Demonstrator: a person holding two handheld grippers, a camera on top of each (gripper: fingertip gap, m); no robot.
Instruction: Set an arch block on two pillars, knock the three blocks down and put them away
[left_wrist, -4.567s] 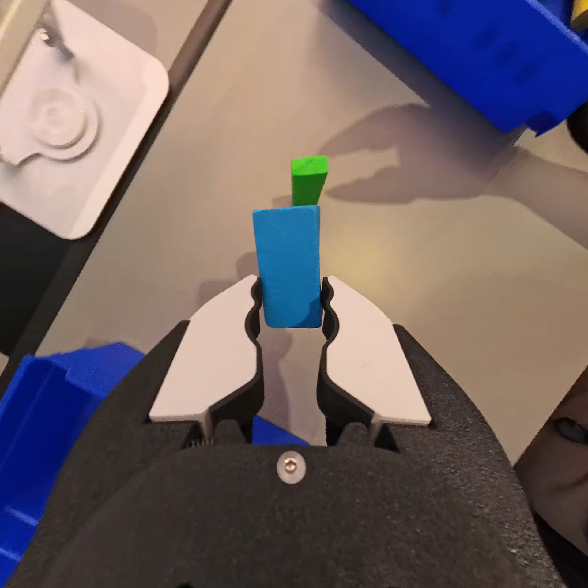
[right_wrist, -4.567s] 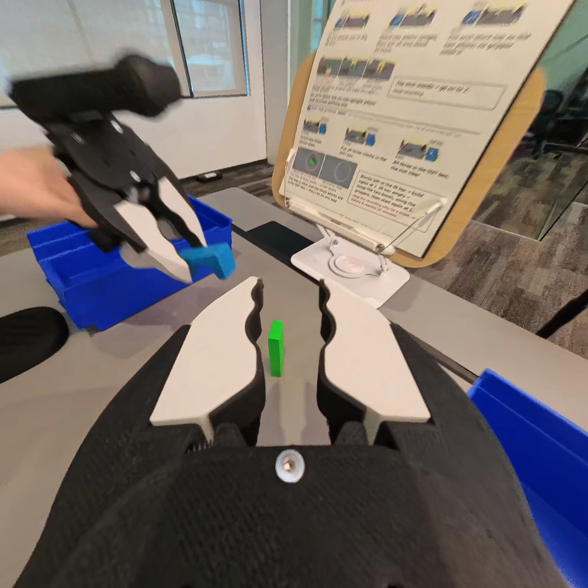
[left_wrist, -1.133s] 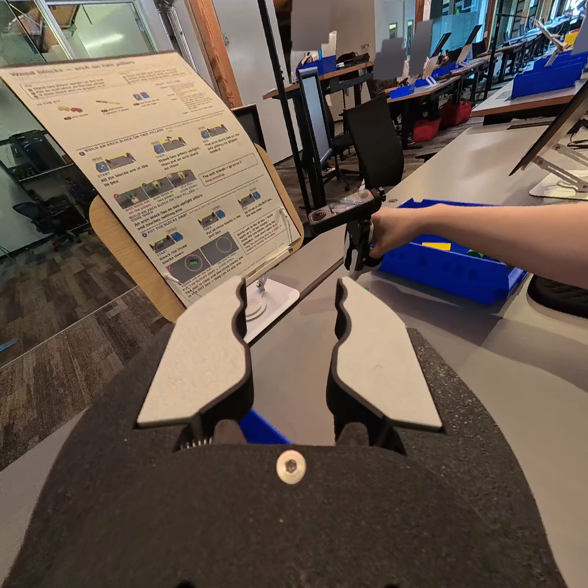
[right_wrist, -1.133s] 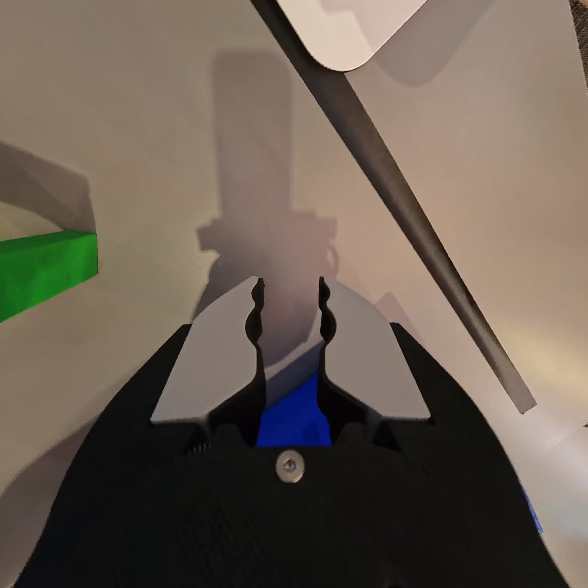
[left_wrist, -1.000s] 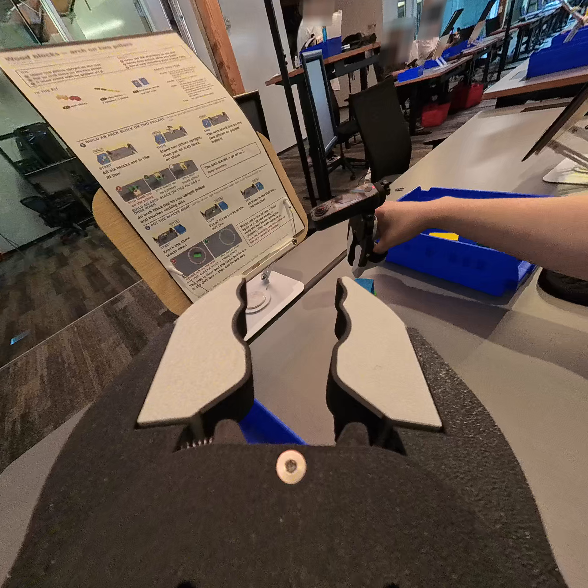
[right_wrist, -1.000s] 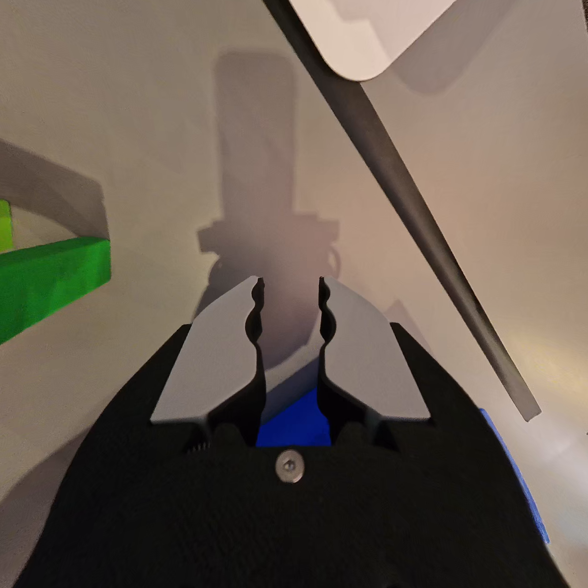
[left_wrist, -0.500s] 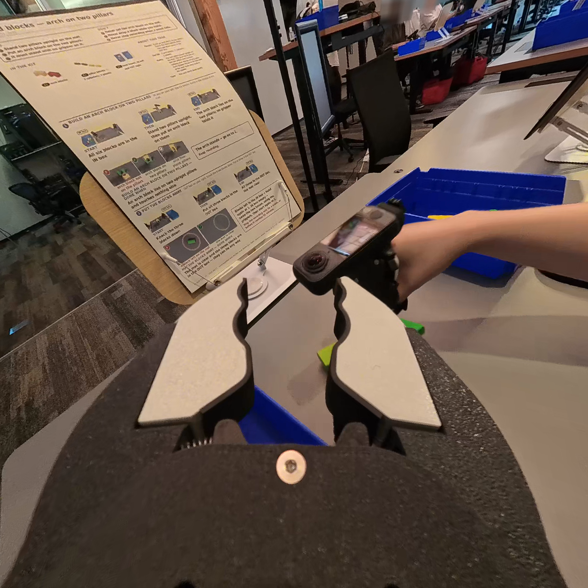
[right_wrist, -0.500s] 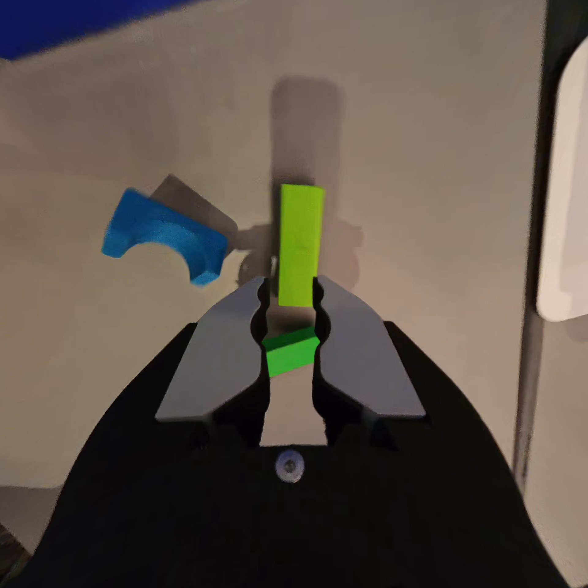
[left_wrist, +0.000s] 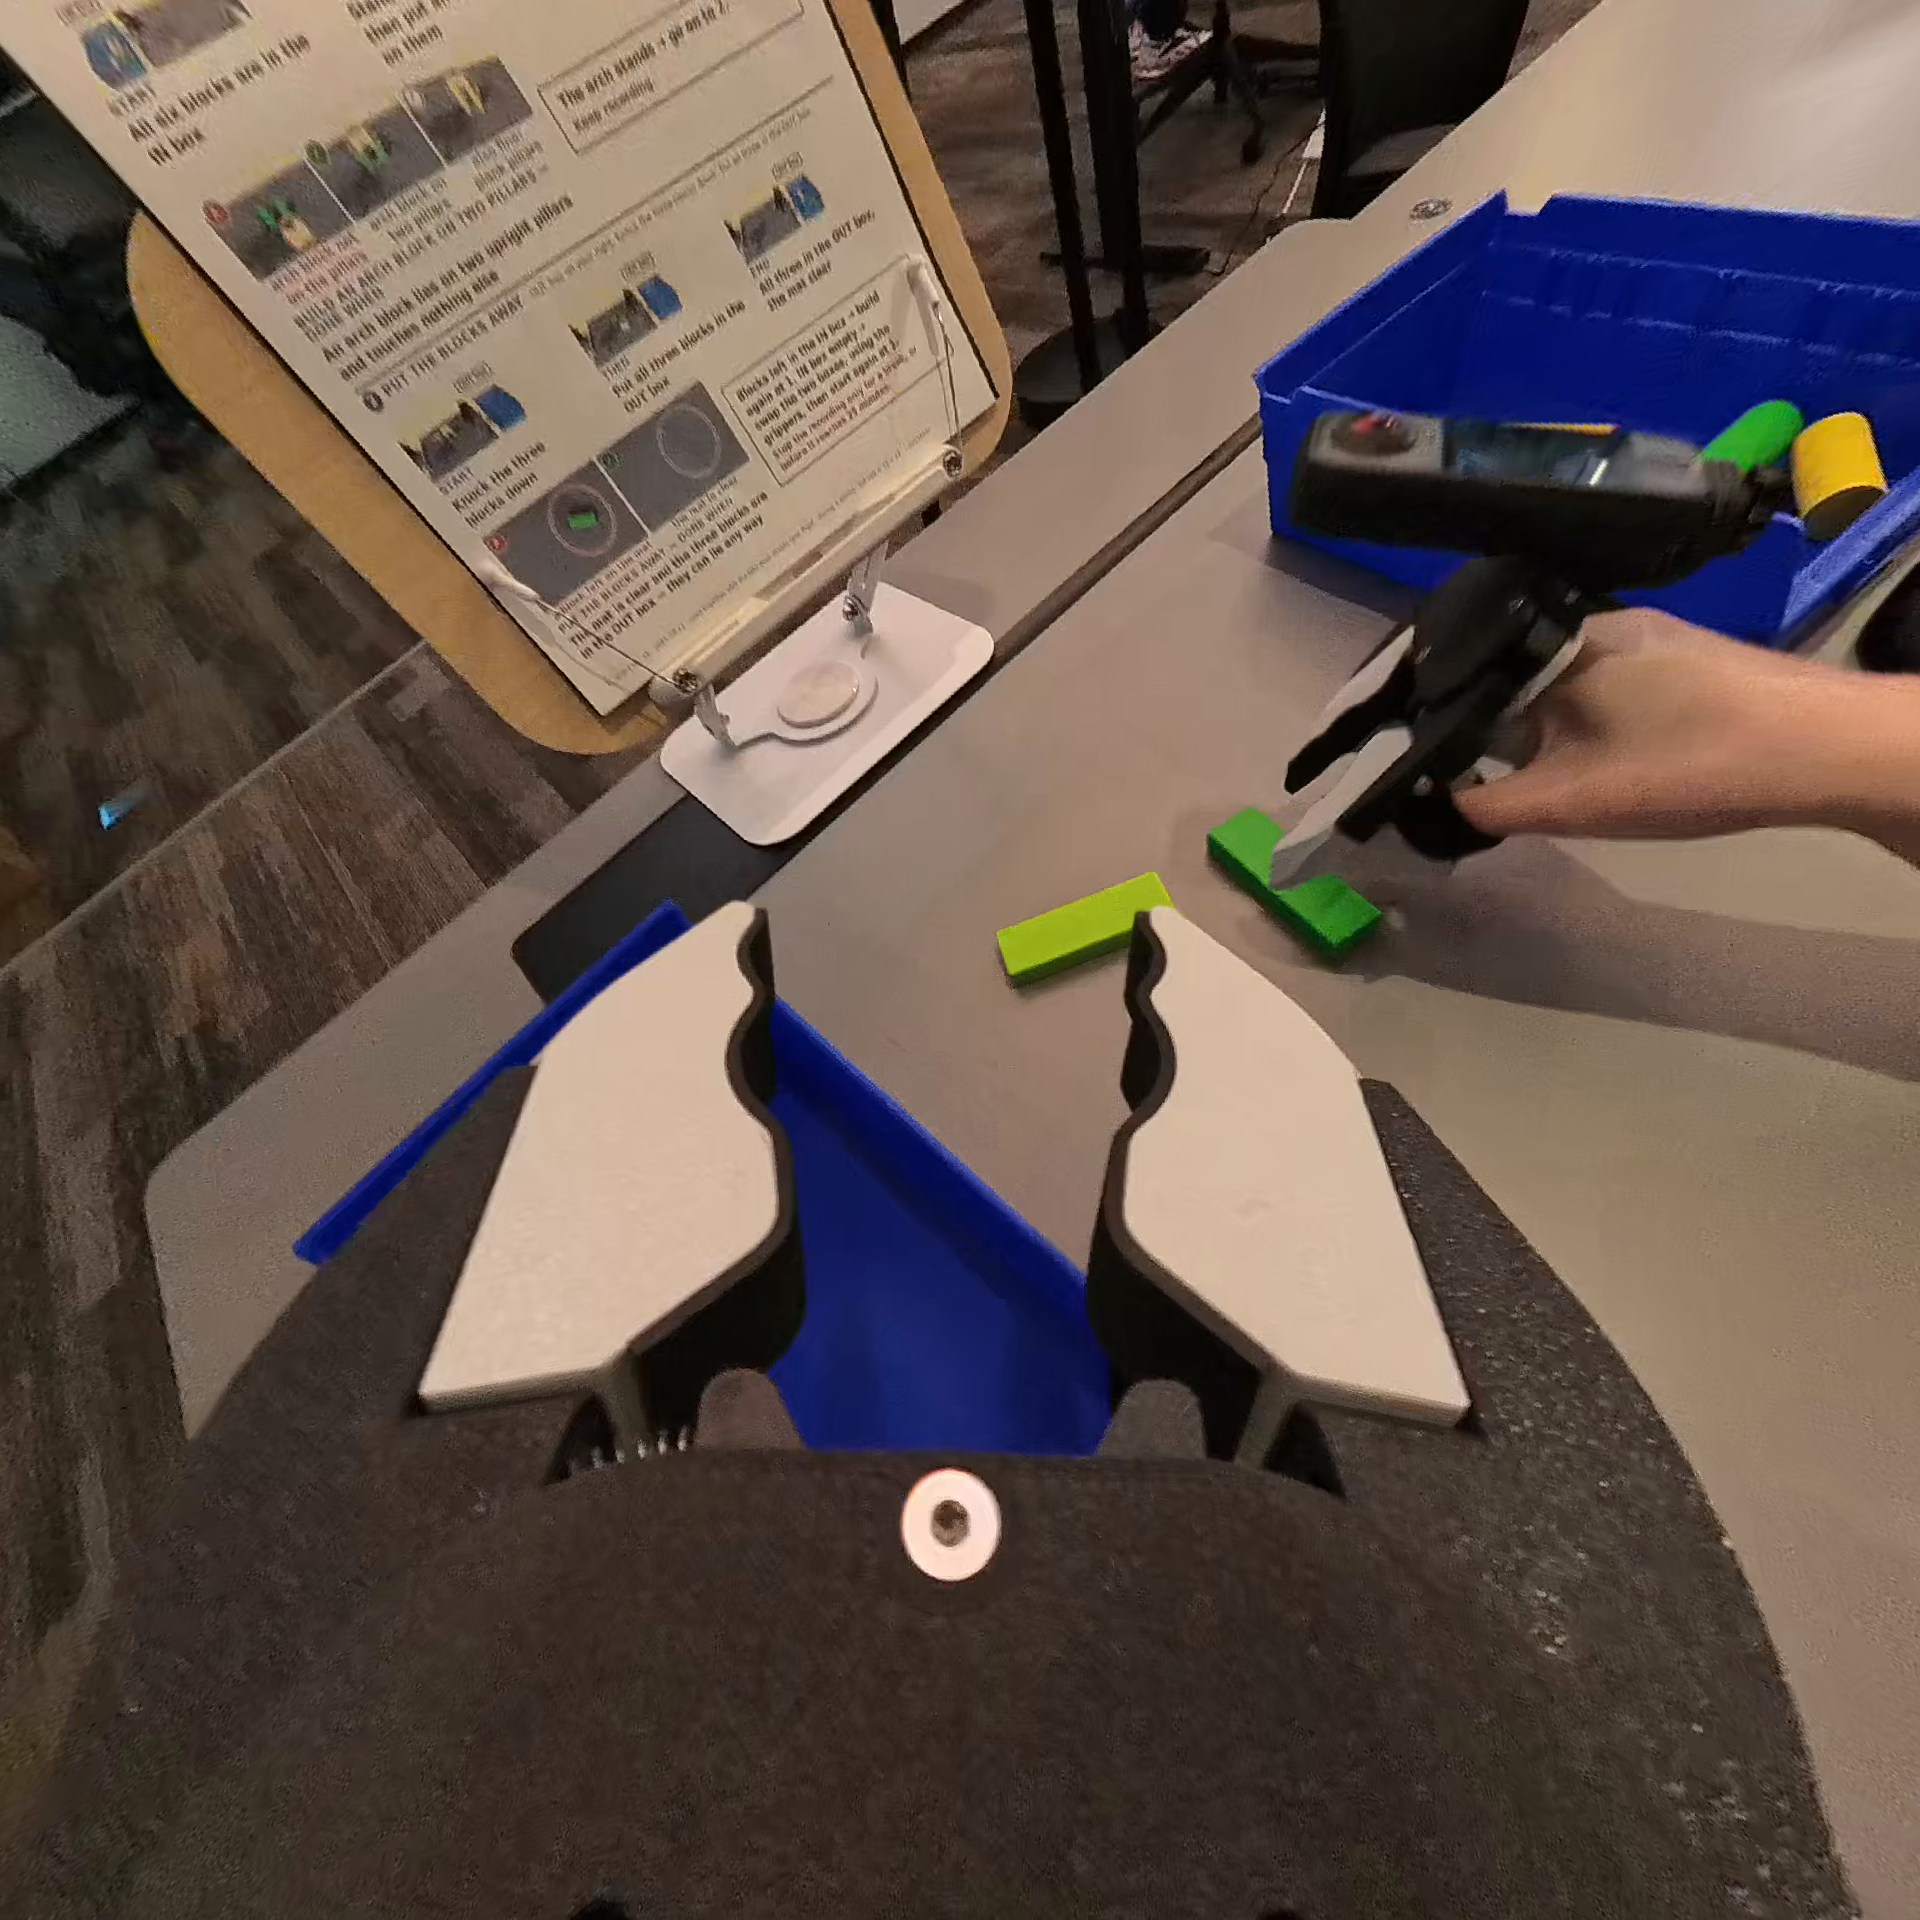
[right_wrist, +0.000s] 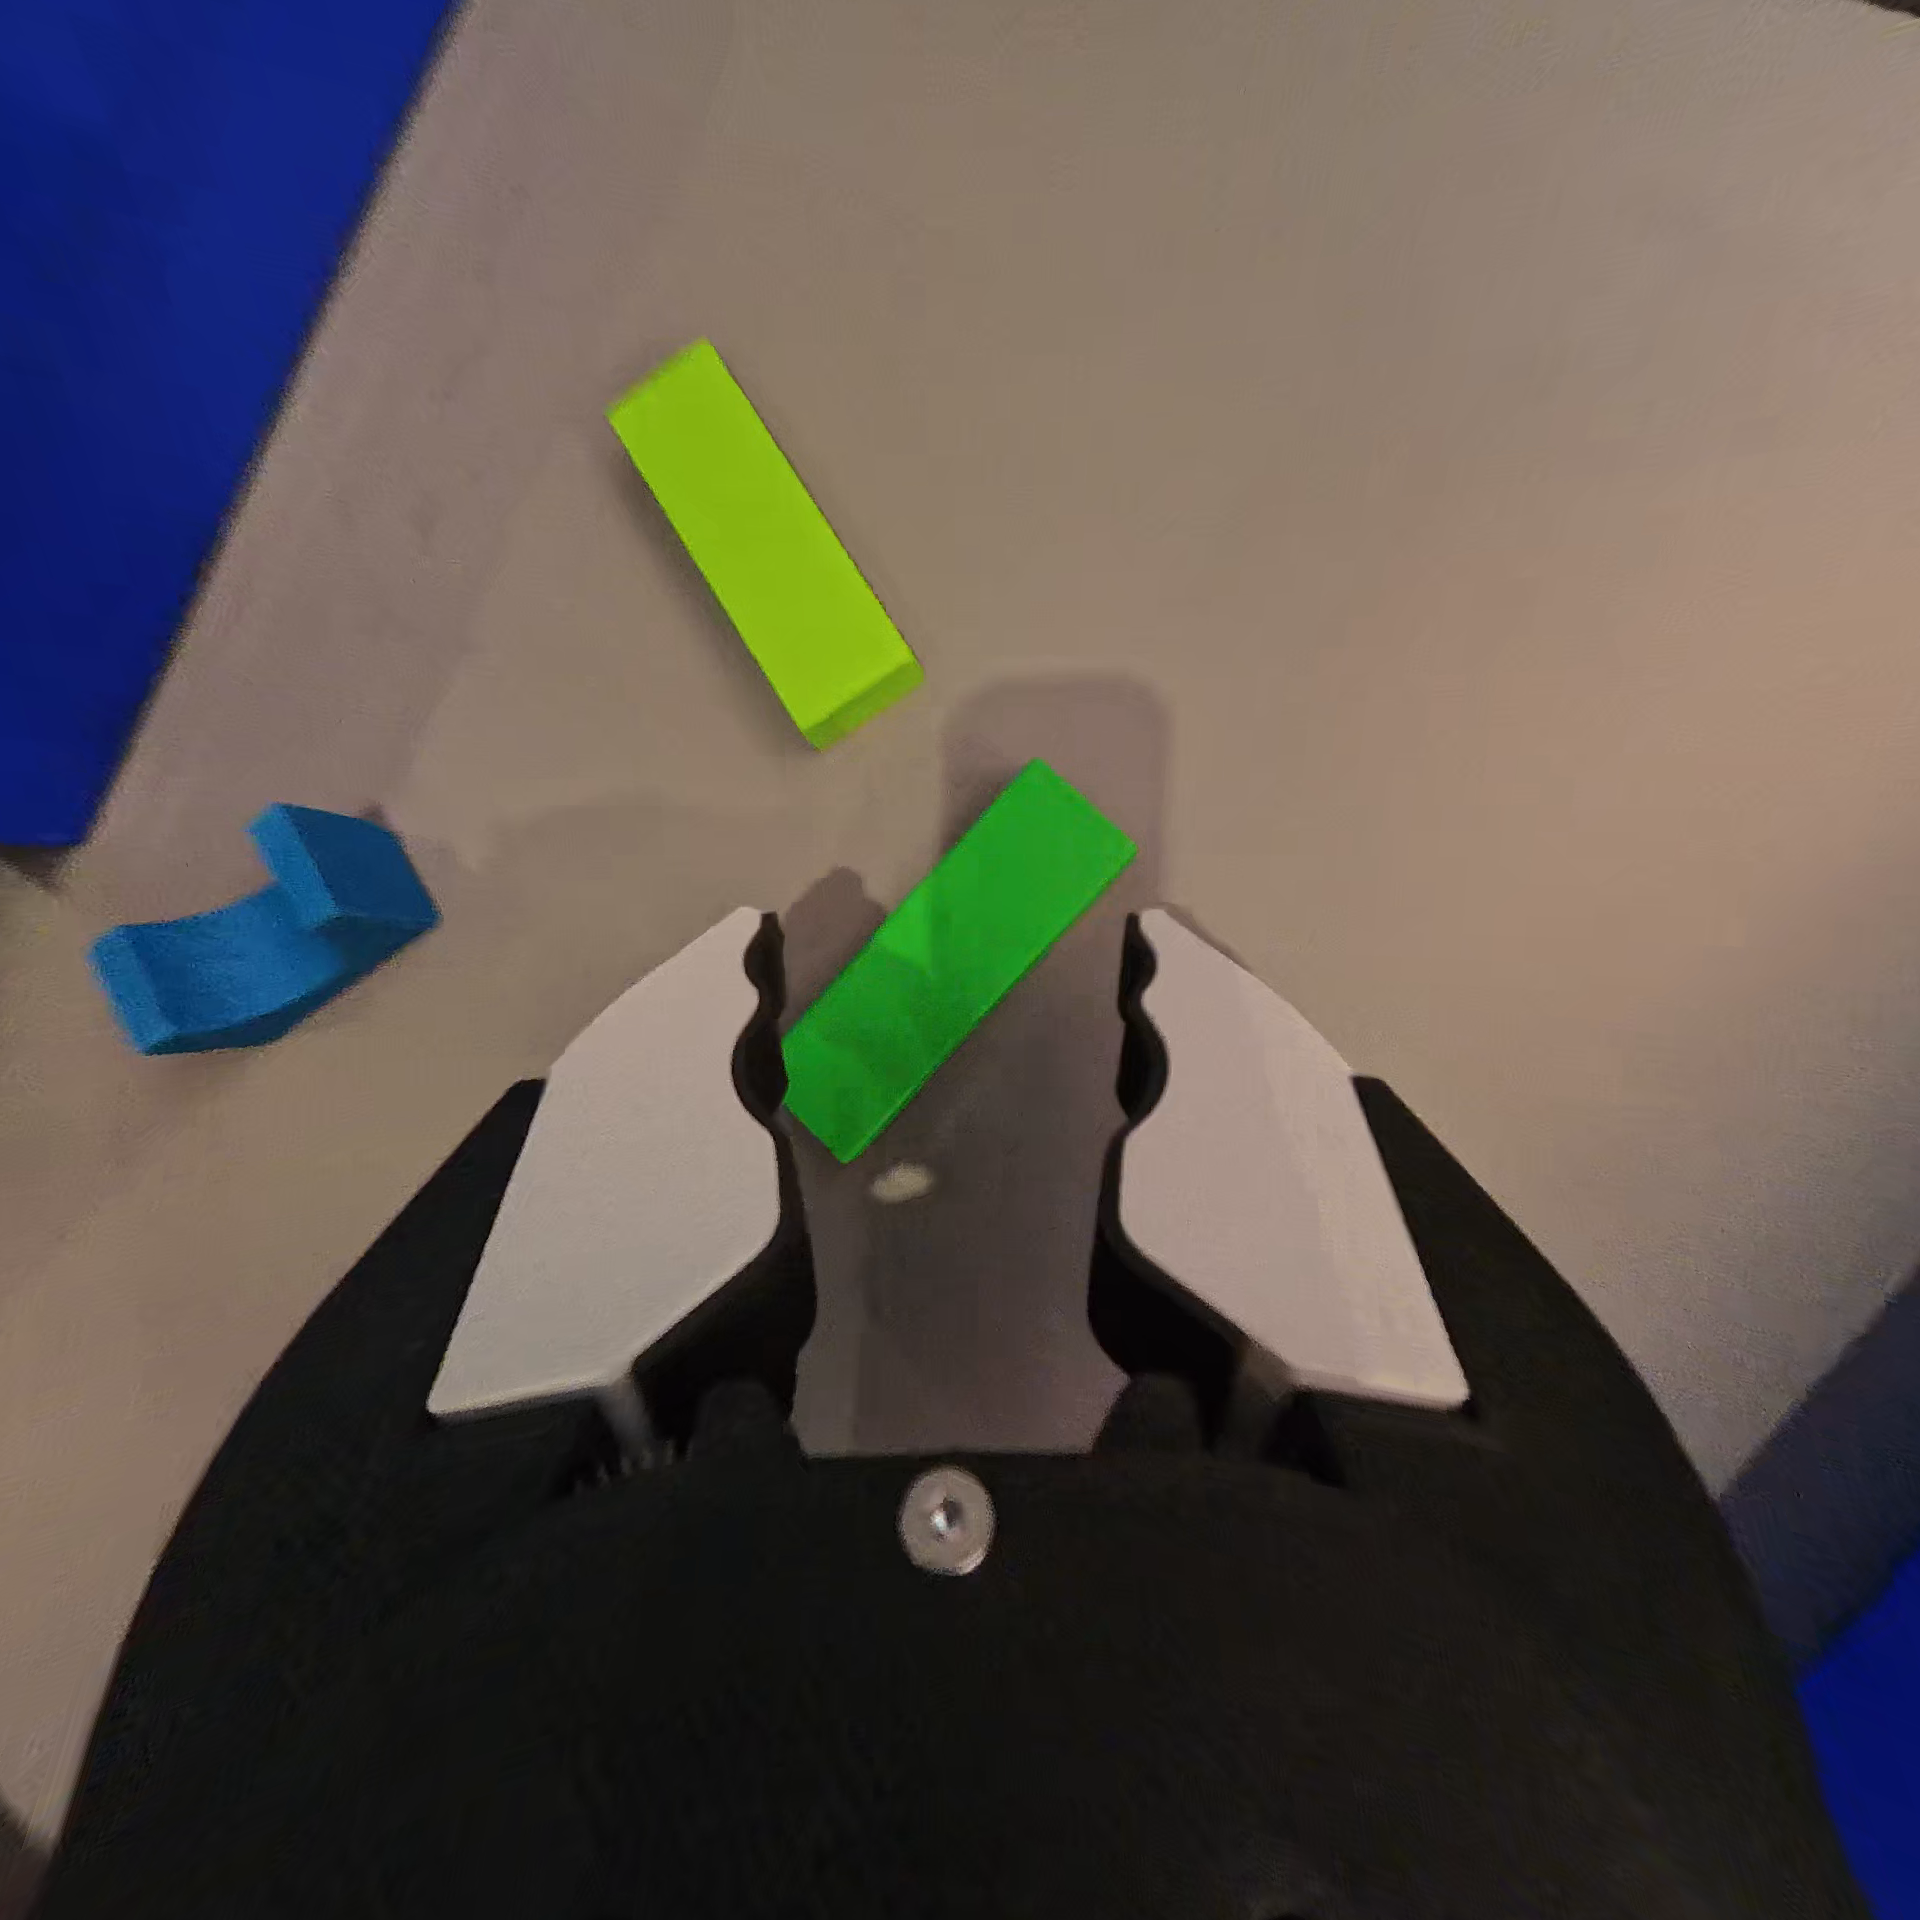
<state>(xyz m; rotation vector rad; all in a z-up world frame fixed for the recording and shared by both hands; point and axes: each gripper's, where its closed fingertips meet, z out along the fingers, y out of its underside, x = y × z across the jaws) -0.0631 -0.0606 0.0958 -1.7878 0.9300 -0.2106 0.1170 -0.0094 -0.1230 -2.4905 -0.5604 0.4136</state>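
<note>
Blocks down: the right gripper (right_wrist: 945, 925), jaws spread, straddles the dark green pillar (right_wrist: 956, 956) lying askew on the table (right_wrist: 1455, 520). Squaring to its long sides should help. The left gripper (left_wrist: 945, 925) hangs released over a blue bin (left_wrist: 914, 1299)

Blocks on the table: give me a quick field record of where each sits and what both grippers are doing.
dark green block: flat on table, between the open fingers of the right gripper
lime block: flat, just beyond the dark green one, apart from it
blue arch block: lying on table, off to the side, untouched
left gripper: open, empty, over a blue bin
far blue bin: holds a green and a yellow cylinder
stage: blocks down, none put away
</note>
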